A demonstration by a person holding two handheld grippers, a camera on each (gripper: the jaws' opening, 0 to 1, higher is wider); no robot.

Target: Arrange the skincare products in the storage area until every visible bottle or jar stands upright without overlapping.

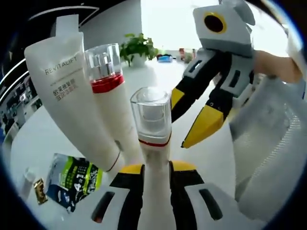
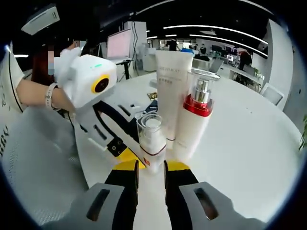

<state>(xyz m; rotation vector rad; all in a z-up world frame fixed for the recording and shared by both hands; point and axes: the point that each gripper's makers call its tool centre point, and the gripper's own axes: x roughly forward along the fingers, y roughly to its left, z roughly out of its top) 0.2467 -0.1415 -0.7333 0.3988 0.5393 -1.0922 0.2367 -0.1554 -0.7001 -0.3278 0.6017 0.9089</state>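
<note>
Left gripper (image 1: 156, 167) clamped on small bottle (image 1: 152, 120), upright; tube (image 1: 72, 96) and pump bottle (image 1: 112, 96) just beyond, touching. Right gripper (image 2: 151, 167) open, jaws short of same bottle (image 2: 151, 136). Set down gently, clear of neighbours; release straight back.

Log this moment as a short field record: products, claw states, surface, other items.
held item: small clear-capped bottle, upright, between the left claw jaws
right claw: jaws just short of the same bottle, not gripping
standing products: white tube and red-collared pump bottle, upright, side by side
surface: white table
other items: green and black sachet lying flat; potted plant at the far edge
</note>
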